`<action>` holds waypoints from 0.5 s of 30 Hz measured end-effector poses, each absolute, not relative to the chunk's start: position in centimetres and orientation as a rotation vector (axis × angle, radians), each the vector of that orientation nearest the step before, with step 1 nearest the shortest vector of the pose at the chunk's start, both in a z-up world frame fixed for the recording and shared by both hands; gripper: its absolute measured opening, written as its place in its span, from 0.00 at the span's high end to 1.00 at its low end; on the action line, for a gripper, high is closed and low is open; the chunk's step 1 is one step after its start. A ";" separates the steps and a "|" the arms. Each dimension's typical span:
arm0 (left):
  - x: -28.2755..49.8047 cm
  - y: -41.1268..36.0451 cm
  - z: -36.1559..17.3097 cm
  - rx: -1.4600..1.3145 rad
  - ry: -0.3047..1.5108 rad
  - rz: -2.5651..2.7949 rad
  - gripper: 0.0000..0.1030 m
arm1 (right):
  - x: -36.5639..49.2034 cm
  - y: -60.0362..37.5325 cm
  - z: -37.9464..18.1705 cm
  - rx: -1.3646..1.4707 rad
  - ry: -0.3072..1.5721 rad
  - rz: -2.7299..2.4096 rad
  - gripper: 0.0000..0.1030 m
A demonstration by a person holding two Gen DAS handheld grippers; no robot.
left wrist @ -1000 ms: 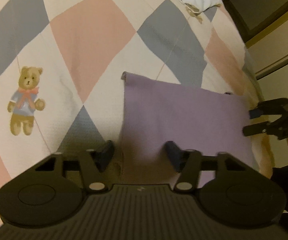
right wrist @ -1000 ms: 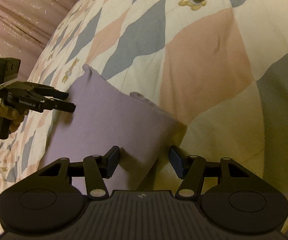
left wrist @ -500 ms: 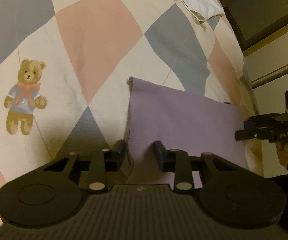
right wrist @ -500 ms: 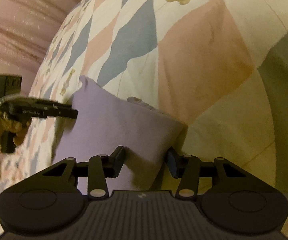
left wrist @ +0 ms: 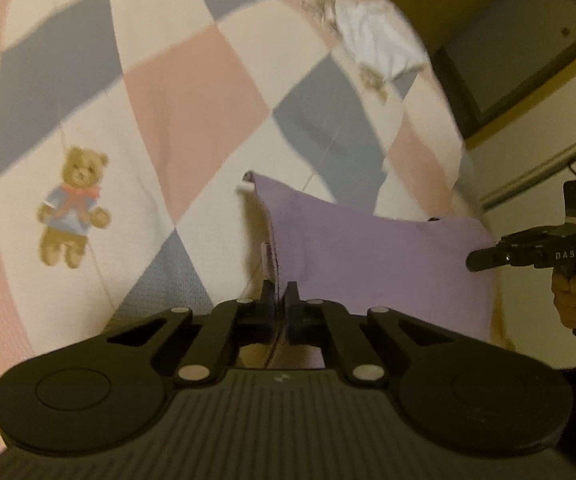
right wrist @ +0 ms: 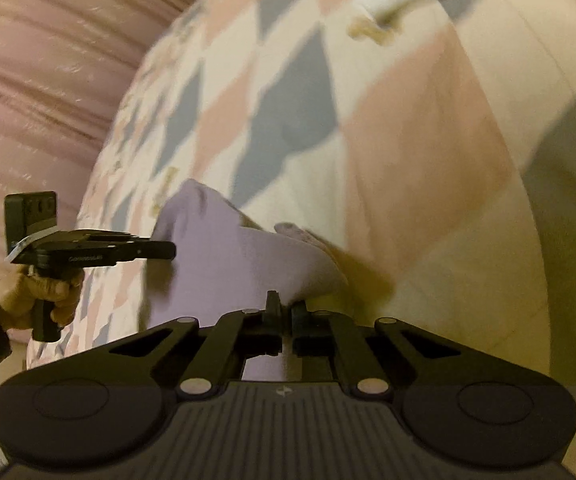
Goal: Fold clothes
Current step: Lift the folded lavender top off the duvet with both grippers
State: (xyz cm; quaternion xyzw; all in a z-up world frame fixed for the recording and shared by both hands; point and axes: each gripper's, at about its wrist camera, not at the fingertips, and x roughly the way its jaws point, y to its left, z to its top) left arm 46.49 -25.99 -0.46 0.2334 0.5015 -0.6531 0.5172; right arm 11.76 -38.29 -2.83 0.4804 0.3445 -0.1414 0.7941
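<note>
A lilac garment (left wrist: pixel 375 256) lies folded on a checked quilt (left wrist: pixel 160 92), near the bed's near edge. My left gripper (left wrist: pixel 279 294) is shut on the garment's near left corner, at its dark seam. My right gripper (right wrist: pixel 286 304) is shut on the garment's (right wrist: pixel 228 256) near right corner. Each gripper shows in the other's view: the right one (left wrist: pixel 487 258) at the garment's right edge, the left one (right wrist: pixel 156 250) at its left edge. Both held corners are raised a little off the quilt.
The quilt has pink, grey and cream diamonds and a teddy bear print (left wrist: pixel 74 208). A white cloth (left wrist: pixel 375 44) lies at the far end of the bed. A pink curtain (right wrist: pixel 40 80) hangs beyond the bed's left side. A wall and dark panel (left wrist: pixel 527 40) stand on the right.
Both grippers were open over the garment's near corners a second ago. They have closed on the corners and begun lifting them; the views are blurred from motion.
</note>
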 end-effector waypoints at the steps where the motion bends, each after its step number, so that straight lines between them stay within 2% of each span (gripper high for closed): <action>1: 46.7 -25.6 0.8 0.536 1.178 -1.567 0.99 | 11.8 -38.3 -1.9 1.011 0.730 -0.293 0.96; 7: 47.2 -23.1 10.6 0.364 0.986 -1.589 0.99 | 12.1 -39.3 7.1 0.775 0.611 -0.237 0.96; 15: 42.9 -18.4 21.6 0.203 0.695 -1.606 0.99 | 10.7 -39.0 19.7 0.418 0.442 -0.203 0.96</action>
